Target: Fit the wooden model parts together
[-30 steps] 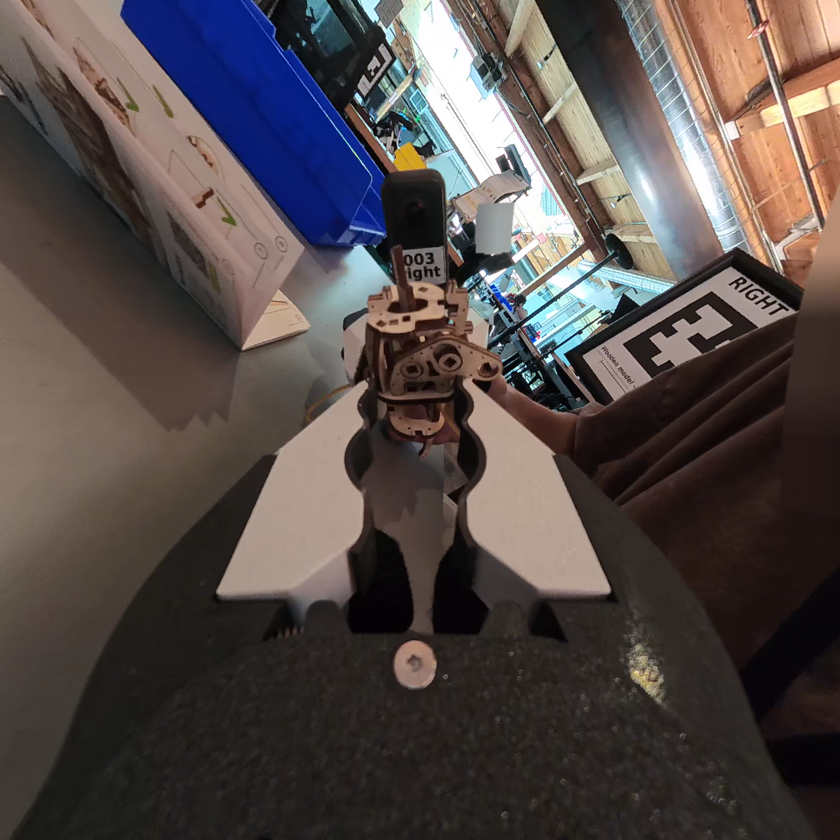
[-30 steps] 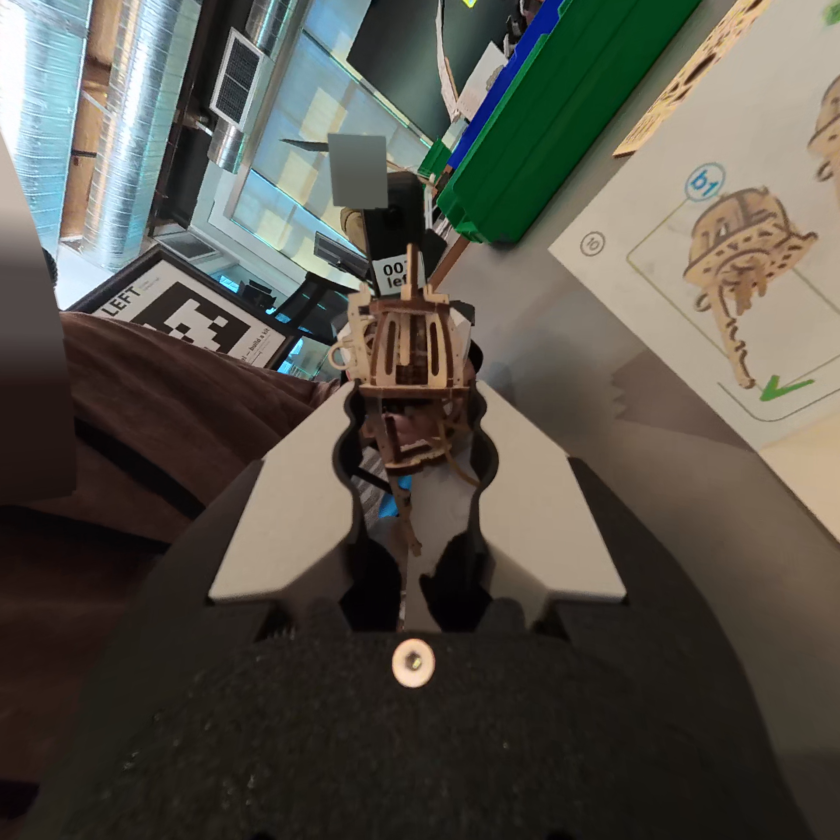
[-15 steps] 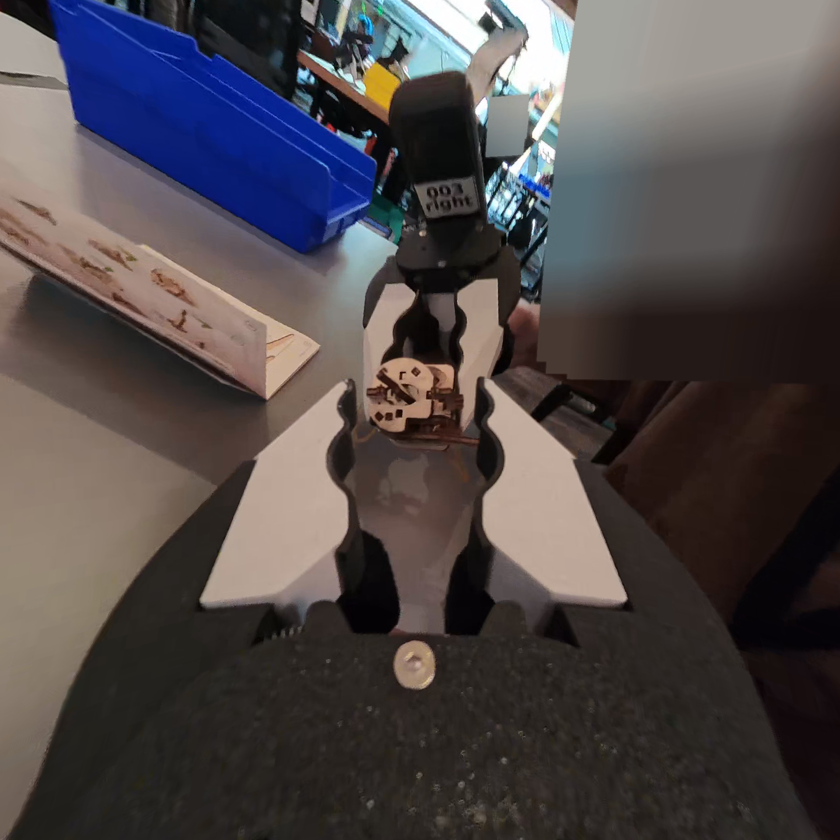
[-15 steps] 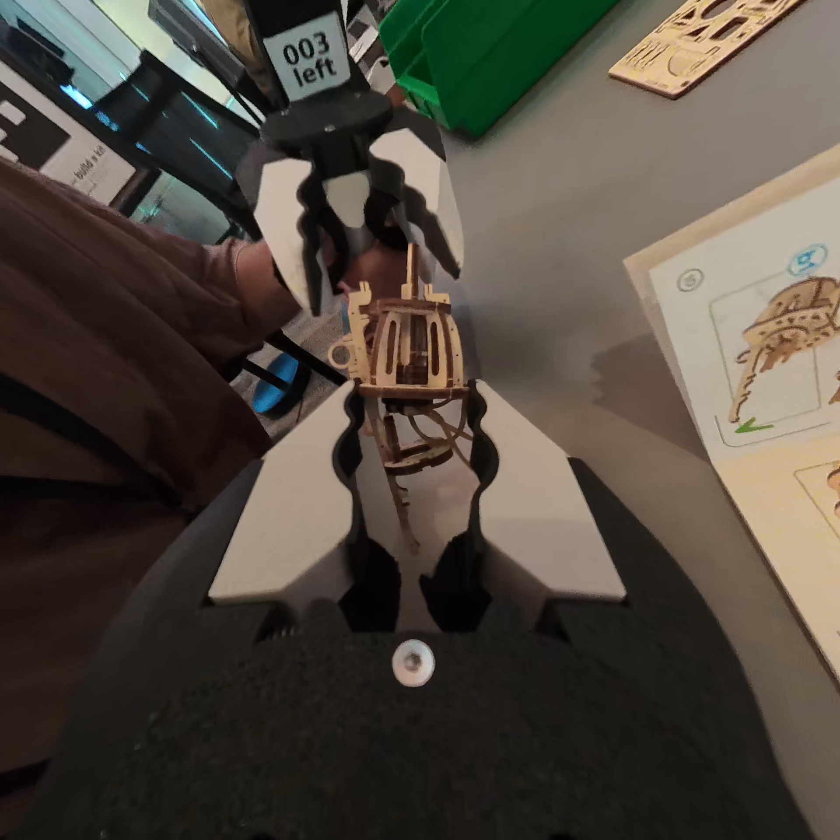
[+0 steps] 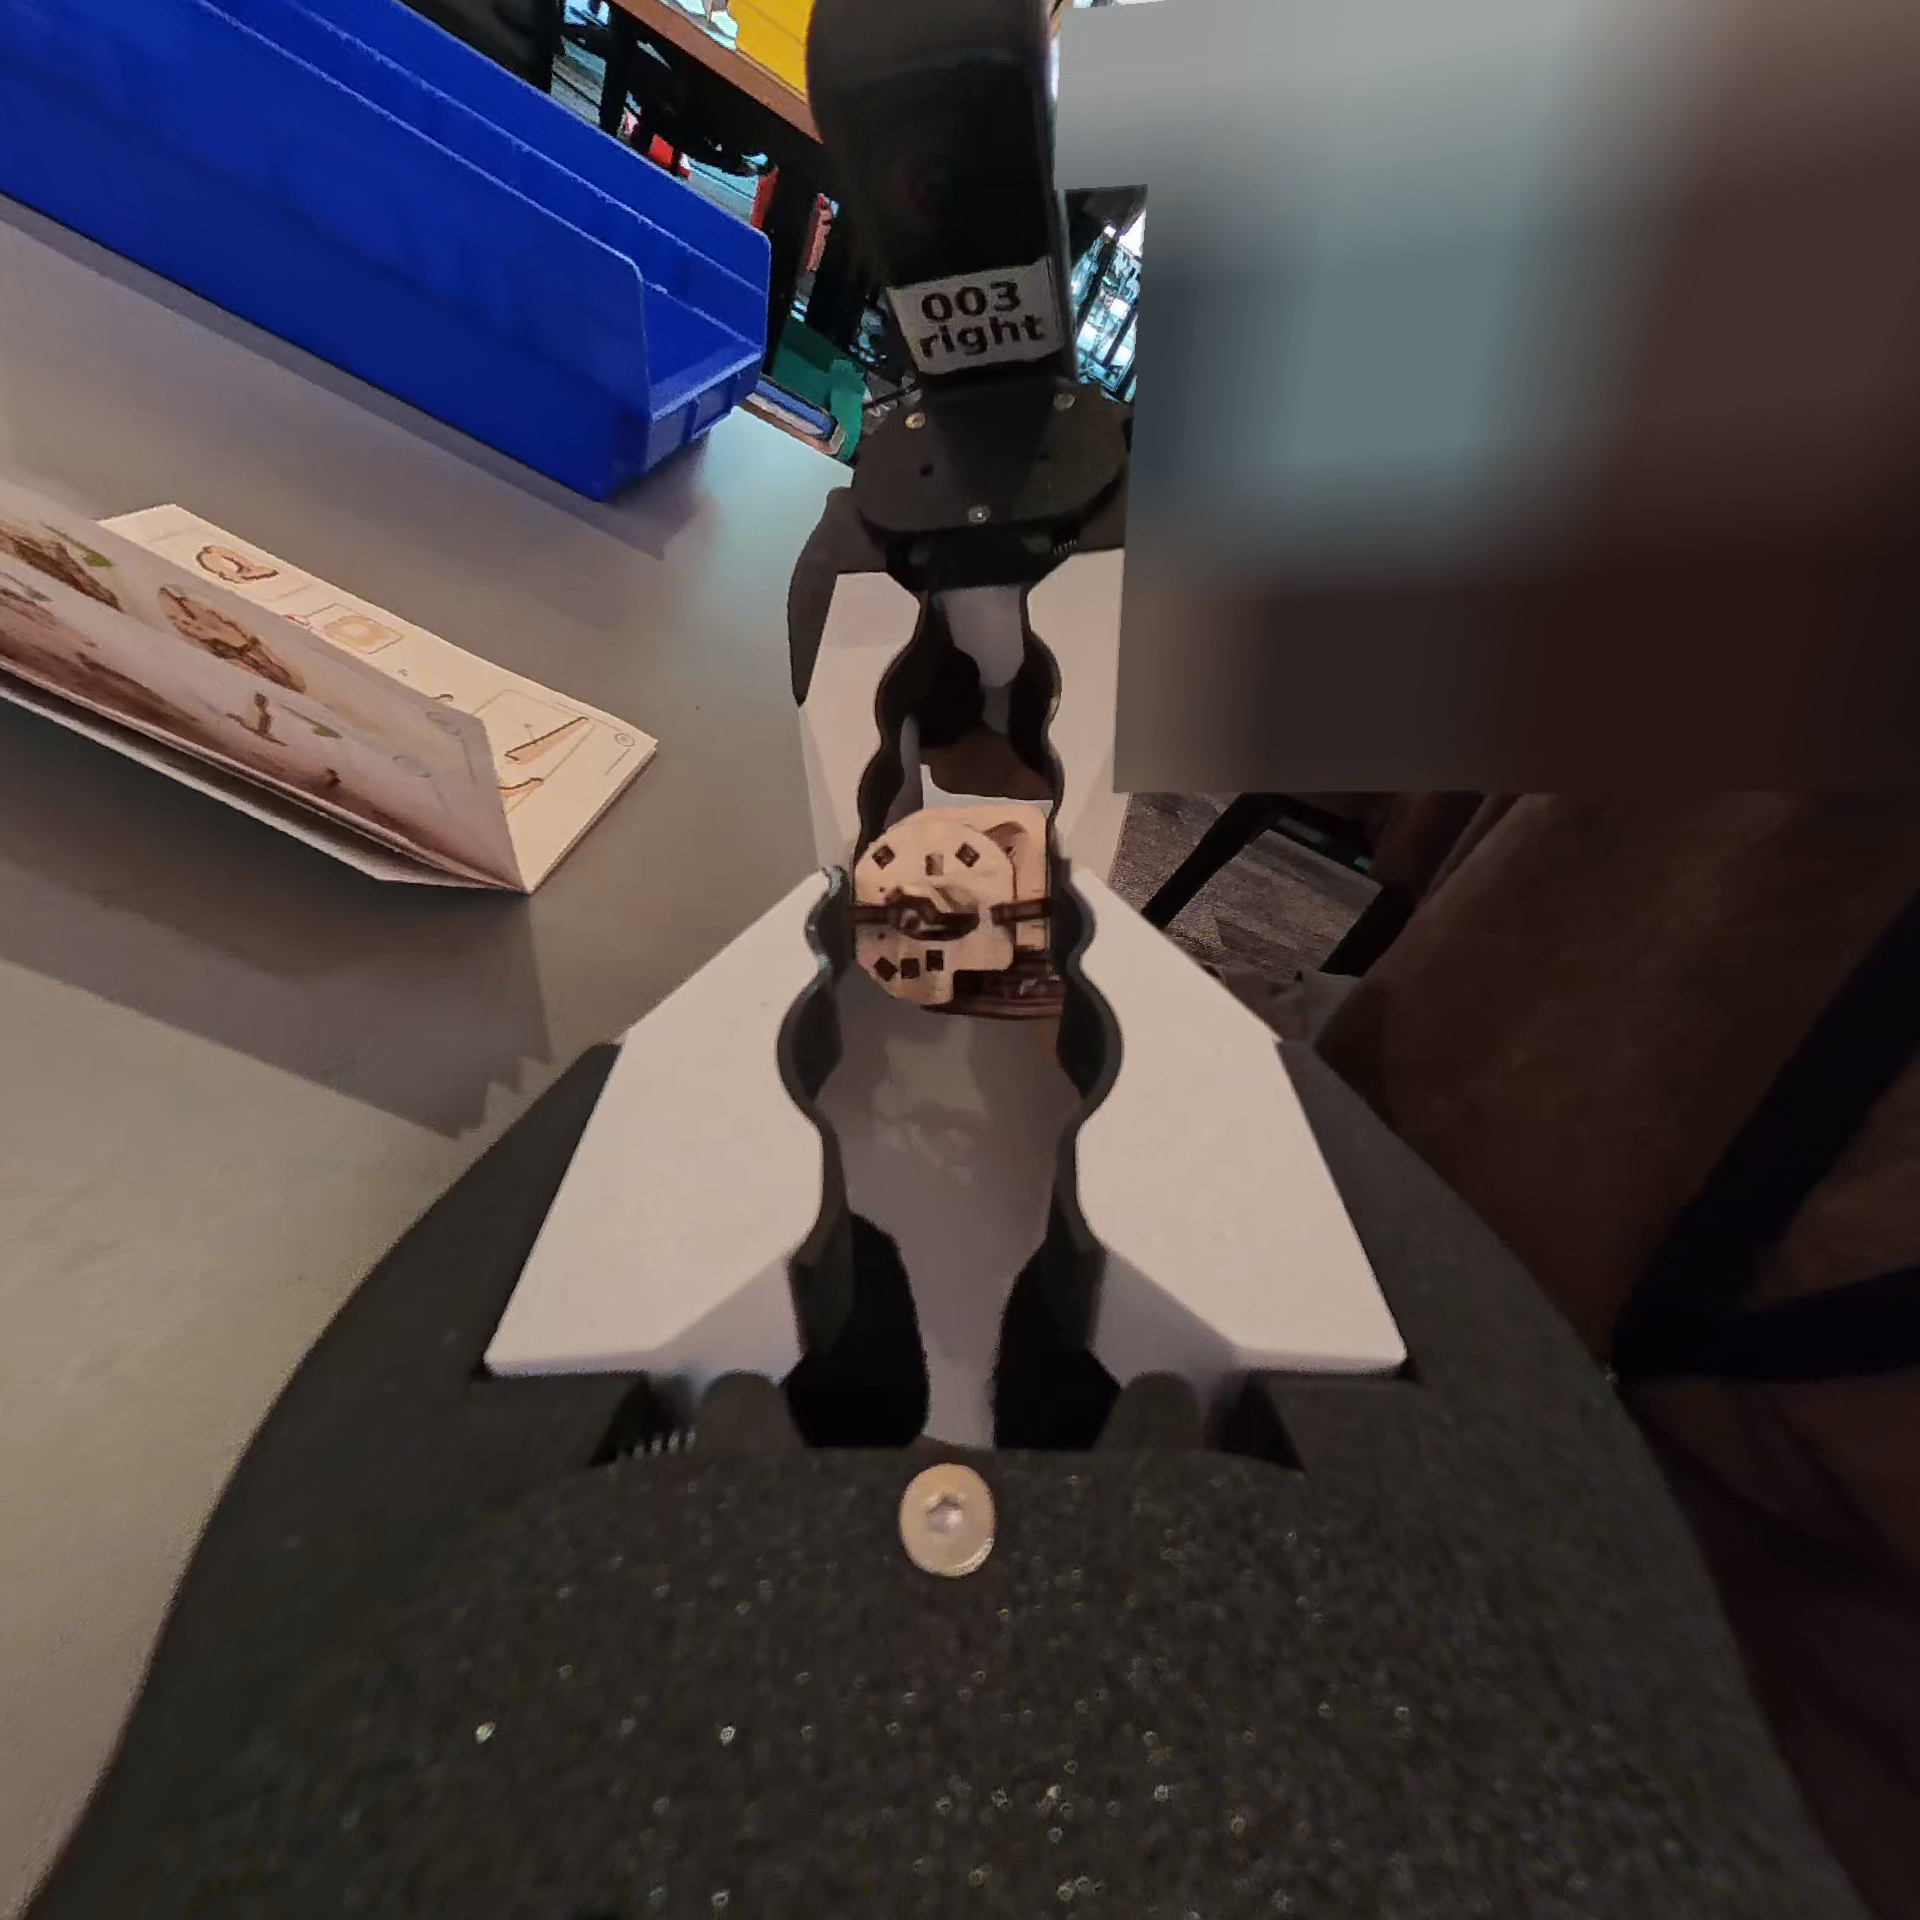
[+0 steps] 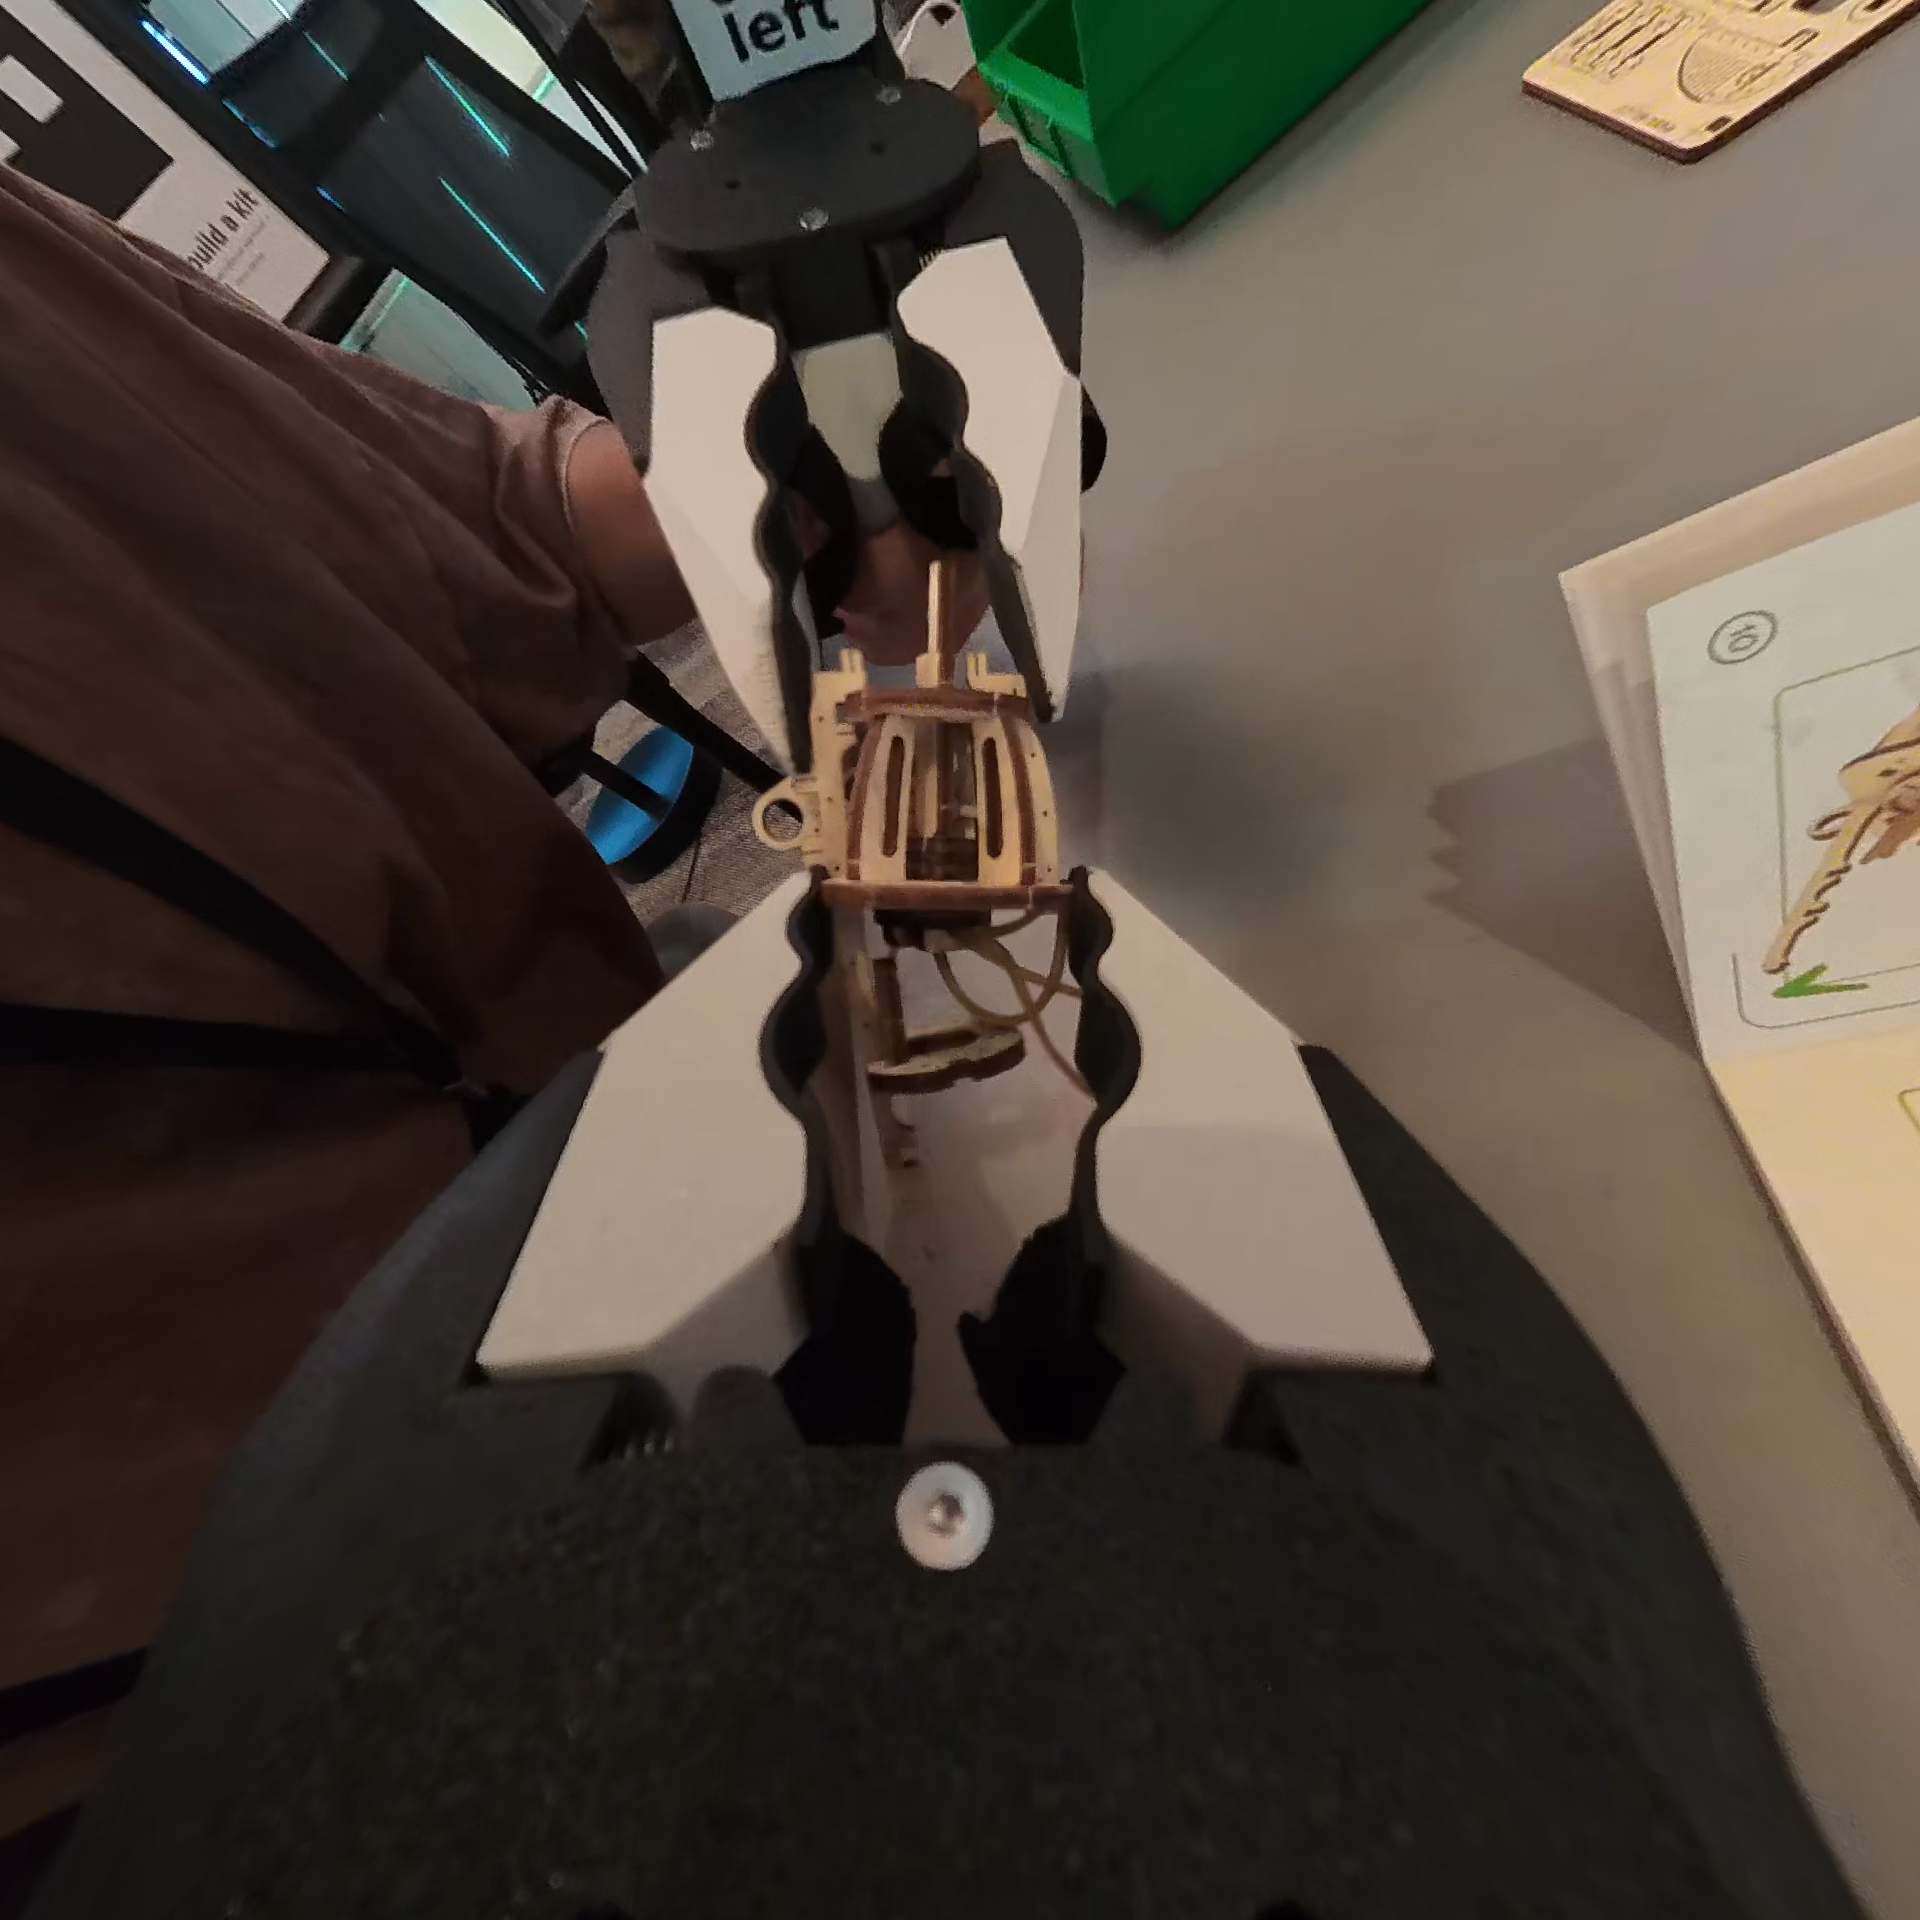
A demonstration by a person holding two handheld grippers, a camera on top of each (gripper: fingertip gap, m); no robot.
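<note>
The wooden model [image 6: 935,800] is a small cage-shaped assembly of pale and brown laser-cut parts with a post on top. My right gripper [image 6: 951,904] is shut on its brown ring plate, and thin curved parts hang back between the fingers. My left gripper [image 6: 920,743] faces it from the far side, its fingers closed in around the model's top end. In the left wrist view the model's slotted end plate [image 5: 951,920] sits between my left gripper's [image 5: 945,909] fingertips, with the right gripper [image 5: 956,821] right behind it. Both hold the model in the air over the table's near edge.
A grey table [image 5: 260,1091] lies below. An open instruction booklet [image 5: 260,675] lies on it and also shows in the right wrist view [image 6: 1818,831]. A blue bin [image 5: 416,208], a green bin [image 6: 1143,104] and a wooden parts sheet [image 6: 1714,62] sit farther back. A person's brown sleeve [image 6: 260,623] is close by. My left and right fingertips are right by each other.
Both grippers tilted from pointing up to level. My left gripper let go and drew back half a second ago, then came back and narrowed around the model's top. The right kept its hold.
</note>
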